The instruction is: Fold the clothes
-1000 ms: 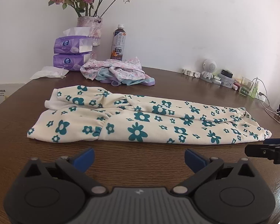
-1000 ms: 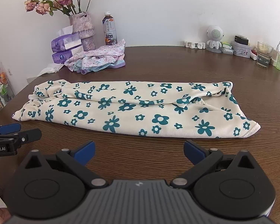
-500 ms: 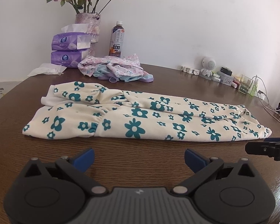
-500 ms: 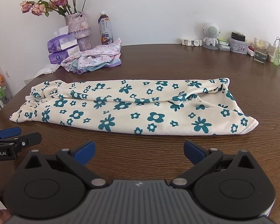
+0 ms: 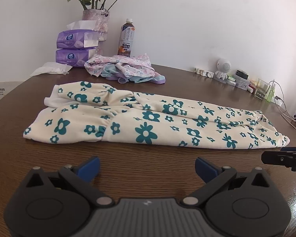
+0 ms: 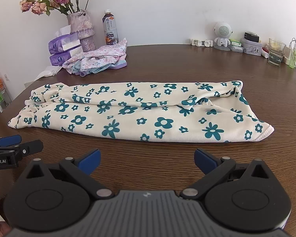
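A cream garment printed with teal flowers [image 5: 148,118] is laid out lengthwise across the middle of the dark wooden table [image 5: 144,158], folded into a long band; in the right wrist view its stitched hem end [image 6: 264,134] is seen at the right and its gathered end at the left. The left gripper [image 5: 147,163] is held low over the bare wood just in front of the garment, its blue-tipped fingers [image 5: 89,165] spread wide and nothing gripped between them. The right gripper [image 6: 147,158] is likewise held before the near edge of the cloth, fingers parted and empty. Each tool is glimpsed at the edge of the other's view. Behind the garment, a crumpled heap of pink floral and light blue clothes [image 5: 126,71] is piled near the wall, beside two stacked purple tissue packs [image 5: 75,49], a vase of dried roses [image 6: 82,33] and a drink bottle [image 5: 126,39]. A small white robot figurine [image 6: 223,33] and a glass [image 6: 276,52] are seen along the far right edge.
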`<act>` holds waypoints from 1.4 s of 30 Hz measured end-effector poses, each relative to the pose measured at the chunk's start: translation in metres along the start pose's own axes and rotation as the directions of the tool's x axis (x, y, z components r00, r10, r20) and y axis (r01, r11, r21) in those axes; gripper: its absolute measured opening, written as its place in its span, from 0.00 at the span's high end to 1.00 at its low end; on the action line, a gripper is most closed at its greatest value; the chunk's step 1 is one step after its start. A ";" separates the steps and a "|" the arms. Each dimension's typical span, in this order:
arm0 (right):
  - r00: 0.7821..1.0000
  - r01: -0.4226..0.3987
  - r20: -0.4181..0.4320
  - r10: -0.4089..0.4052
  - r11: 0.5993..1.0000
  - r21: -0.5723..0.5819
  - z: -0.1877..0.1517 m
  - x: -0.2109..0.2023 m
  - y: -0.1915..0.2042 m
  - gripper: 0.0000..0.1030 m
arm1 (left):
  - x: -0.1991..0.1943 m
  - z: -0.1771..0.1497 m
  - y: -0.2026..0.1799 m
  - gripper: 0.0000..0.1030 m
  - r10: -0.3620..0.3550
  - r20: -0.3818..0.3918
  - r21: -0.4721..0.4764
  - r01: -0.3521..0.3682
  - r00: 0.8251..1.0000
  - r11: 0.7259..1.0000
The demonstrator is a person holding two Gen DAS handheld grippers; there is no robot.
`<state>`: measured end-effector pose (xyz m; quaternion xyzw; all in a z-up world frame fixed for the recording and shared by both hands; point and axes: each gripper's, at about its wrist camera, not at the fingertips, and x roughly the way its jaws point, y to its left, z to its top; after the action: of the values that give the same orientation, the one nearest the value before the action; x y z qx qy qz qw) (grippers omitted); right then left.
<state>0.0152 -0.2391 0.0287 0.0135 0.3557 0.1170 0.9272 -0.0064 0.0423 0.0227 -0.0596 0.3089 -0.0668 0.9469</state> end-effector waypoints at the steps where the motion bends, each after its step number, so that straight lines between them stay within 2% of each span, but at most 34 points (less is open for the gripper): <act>1: 1.000 0.001 -0.002 -0.001 1.000 -0.001 0.001 0.001 0.000 0.00 | 0.000 0.001 0.000 0.00 0.002 -0.003 -0.002 -0.002 1.000 1.000; 9: 1.000 0.003 -0.018 -0.004 1.000 -0.012 0.008 0.008 0.000 0.00 | 0.002 0.010 0.008 0.00 0.011 -0.017 -0.009 -0.011 1.000 1.000; 16: 1.000 0.004 -0.016 -0.005 0.999 -0.033 0.021 0.020 0.002 0.00 | 0.008 0.016 0.026 0.00 0.006 -0.037 -0.087 -0.010 0.999 0.996; 22: 1.000 -0.021 -0.012 0.021 0.997 -0.078 0.038 0.037 0.012 0.00 | 0.005 0.016 0.040 0.00 0.042 -0.029 -0.126 -0.046 0.999 0.991; 30: 0.993 -0.115 -0.015 0.114 0.978 -0.176 0.062 0.069 0.043 0.00 | 0.004 0.021 0.061 0.00 0.078 -0.008 -0.191 -0.078 0.997 0.979; 32: 0.990 -0.139 -0.015 0.139 0.968 -0.206 0.068 0.077 0.054 0.00 | 0.003 0.021 0.069 0.00 0.070 0.009 -0.229 -0.066 0.997 0.971; 36: 0.982 -0.184 -0.008 0.189 0.943 -0.276 0.079 0.092 0.077 0.00 | 0.004 0.024 0.079 0.00 0.098 0.019 -0.270 -0.089 0.995 0.959; 42: 0.966 -0.242 -0.002 0.257 0.908 -0.341 0.098 0.115 0.104 0.01 | 0.009 0.030 0.086 0.00 0.132 0.019 -0.289 -0.121 0.991 0.950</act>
<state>0.1416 -0.1060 0.0373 -0.0979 0.3055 0.2936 0.9005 0.0260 0.1280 0.0286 -0.1779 0.3006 0.0405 0.9361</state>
